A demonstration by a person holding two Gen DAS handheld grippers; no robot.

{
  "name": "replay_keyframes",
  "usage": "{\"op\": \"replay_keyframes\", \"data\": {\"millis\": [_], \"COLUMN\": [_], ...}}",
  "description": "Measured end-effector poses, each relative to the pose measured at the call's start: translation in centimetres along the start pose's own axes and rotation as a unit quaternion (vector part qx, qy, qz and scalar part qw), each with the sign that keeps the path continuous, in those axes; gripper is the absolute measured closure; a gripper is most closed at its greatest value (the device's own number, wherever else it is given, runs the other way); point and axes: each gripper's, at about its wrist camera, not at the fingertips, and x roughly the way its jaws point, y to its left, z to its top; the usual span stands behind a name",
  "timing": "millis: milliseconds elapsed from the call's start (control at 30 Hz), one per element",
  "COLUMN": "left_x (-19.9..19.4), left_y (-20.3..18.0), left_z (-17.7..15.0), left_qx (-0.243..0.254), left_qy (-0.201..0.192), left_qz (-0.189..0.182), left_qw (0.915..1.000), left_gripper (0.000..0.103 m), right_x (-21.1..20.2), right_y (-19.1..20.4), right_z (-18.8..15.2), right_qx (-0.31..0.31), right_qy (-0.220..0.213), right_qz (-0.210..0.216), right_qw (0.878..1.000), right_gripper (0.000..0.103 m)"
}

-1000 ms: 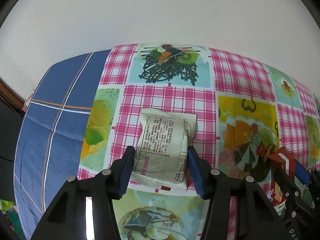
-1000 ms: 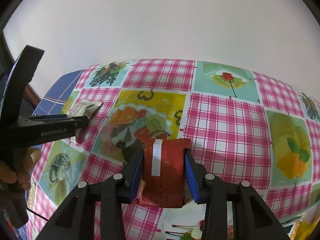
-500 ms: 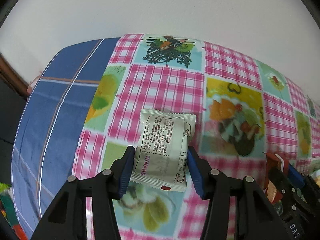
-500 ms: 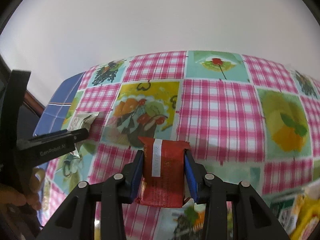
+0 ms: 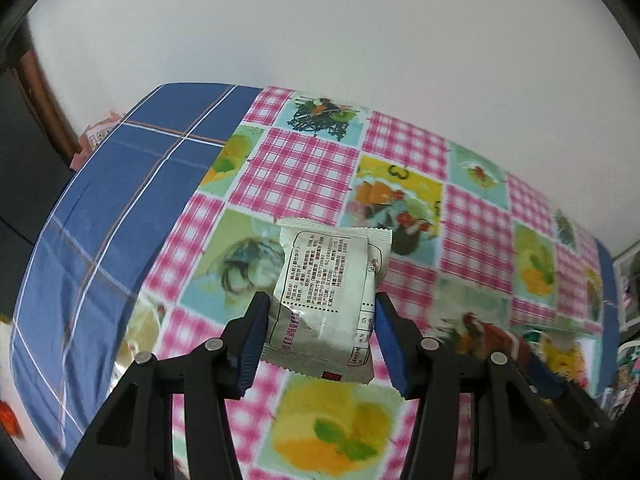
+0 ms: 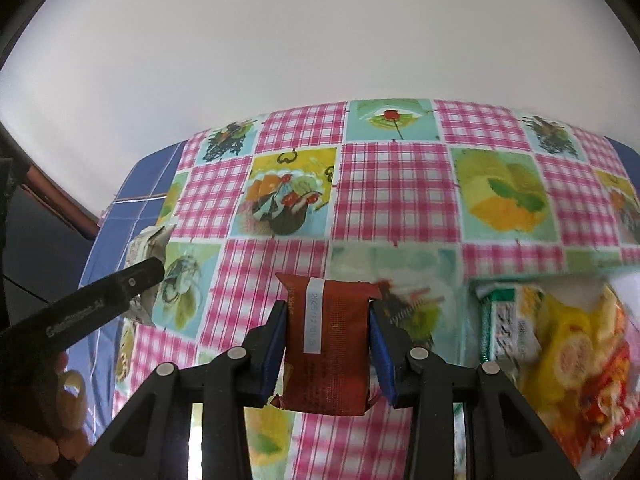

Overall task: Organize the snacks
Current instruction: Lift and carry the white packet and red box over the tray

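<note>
Both packets are rising off the table (image 5: 308, 168) — left gripper (image 5: 320, 316) is pinching the white snack packet (image 5: 328, 300), right gripper (image 6: 328, 332) is pinching the red snack packet (image 6: 326, 344).

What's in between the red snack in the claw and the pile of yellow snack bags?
Only bare tablecloth, seen in the right wrist view: the red snack packet, pinched in the right claw, sits apart from the yellow snack bags with nothing lying between them.
</note>
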Motion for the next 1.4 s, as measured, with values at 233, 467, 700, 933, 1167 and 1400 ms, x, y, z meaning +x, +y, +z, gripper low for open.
{"op": "replay_keyframes", "data": {"millis": [233,467,700,933,1167,1400], "left_x": [-3.4,-5.7,-7.4,-7.6,-7.0,-6.8], "left_y": [-1.4,-2.8,-4.3,-6.7,-9.9,-12.4], "left_z": [-3.6,-7.6,-10.0,-11.3,-12.4,-13.3], "left_qx": [-0.028,-0.042,-0.04,-0.018,0.014,0.036], "left_qy": [-0.02,-0.039,-0.053,-0.043,-0.026,-0.015], "left_qz": [-0.023,-0.047,-0.058,-0.072,-0.086,-0.101], "left_qw": [0.9991,0.9973,0.9961,0.9963,0.9958,0.9941], "left_gripper": [0.049,0.049,0.049,0.049,0.049,0.049], "right_x": [-4.1,-6.3,-8.6,-9.7,-10.2,-10.6], "right_y": [-1.0,-2.5,-3.9,-5.6,-7.9,-12.3], "right_z": [-2.4,-5.2,-7.5,-9.1,-9.0,-9.1], "right_qx": [0.006,0.019,0.018,0.022,0.035,0.084], "right_qy": [-0.013,-0.012,-0.025,-0.022,-0.019,-0.008], "right_qz": [-0.01,-0.017,-0.036,-0.056,-0.067,-0.076], "right_qw": [1.0,1.0,0.999,0.998,0.997,0.994], "right_gripper": [0.061,0.061,0.061,0.061,0.061,0.061]}}
